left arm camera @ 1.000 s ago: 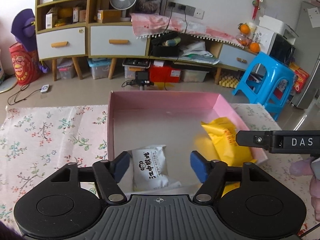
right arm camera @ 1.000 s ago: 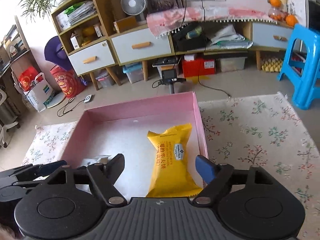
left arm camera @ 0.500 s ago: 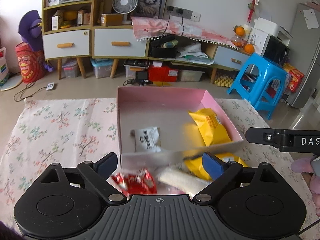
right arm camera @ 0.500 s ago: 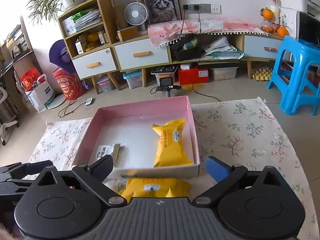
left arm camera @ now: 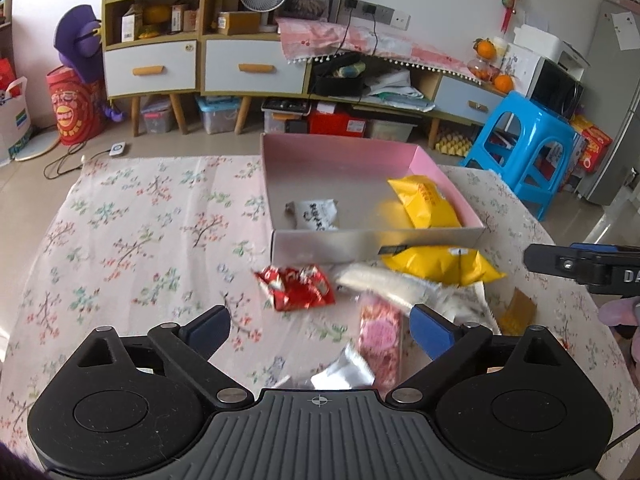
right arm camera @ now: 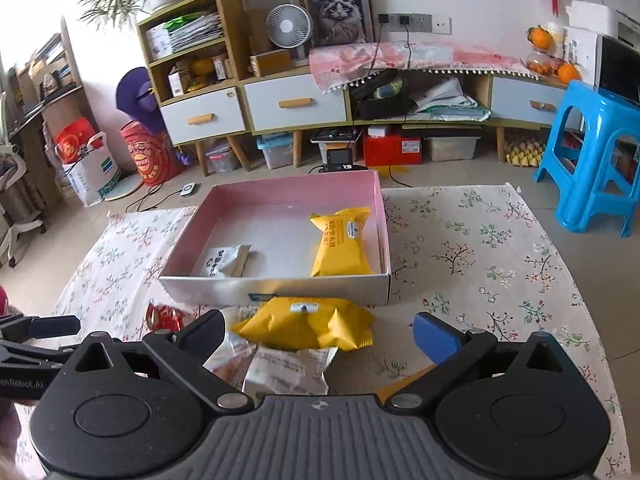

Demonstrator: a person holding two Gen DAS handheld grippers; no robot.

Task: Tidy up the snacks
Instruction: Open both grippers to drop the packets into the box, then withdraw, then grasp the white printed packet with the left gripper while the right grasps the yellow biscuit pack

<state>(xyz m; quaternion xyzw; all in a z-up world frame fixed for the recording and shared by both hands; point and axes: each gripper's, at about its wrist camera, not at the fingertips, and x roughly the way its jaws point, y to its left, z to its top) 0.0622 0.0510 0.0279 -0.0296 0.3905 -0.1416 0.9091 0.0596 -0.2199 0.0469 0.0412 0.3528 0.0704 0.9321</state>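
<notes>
A pink box (left arm camera: 344, 151) (right arm camera: 288, 192) on the floral cloth holds a white packet (left arm camera: 316, 214) (right arm camera: 222, 260) and a yellow packet (left arm camera: 426, 202) (right arm camera: 342, 242). In front of the box lie a second yellow packet (left arm camera: 440, 264) (right arm camera: 308, 324), a red packet (left arm camera: 296, 286) (right arm camera: 162, 317), a long white packet (left arm camera: 384, 284), a pink packet (left arm camera: 380, 332) and a white packet (right arm camera: 286, 372). My left gripper (left arm camera: 320, 328) is open and empty above the loose pile. My right gripper (right arm camera: 320, 332) is open and empty over the yellow packet outside the box.
The table's floral cloth (left arm camera: 140, 232) stretches left of the box and right of it (right arm camera: 480, 248). A blue stool (left arm camera: 528, 148) (right arm camera: 596, 152) stands past the table's right side. Cabinets and shelves (left arm camera: 200, 60) line the far wall.
Both grippers have pulled back from over the box toward the near side. The loose snacks in front of the box have come into view. Both stay open and empty.
</notes>
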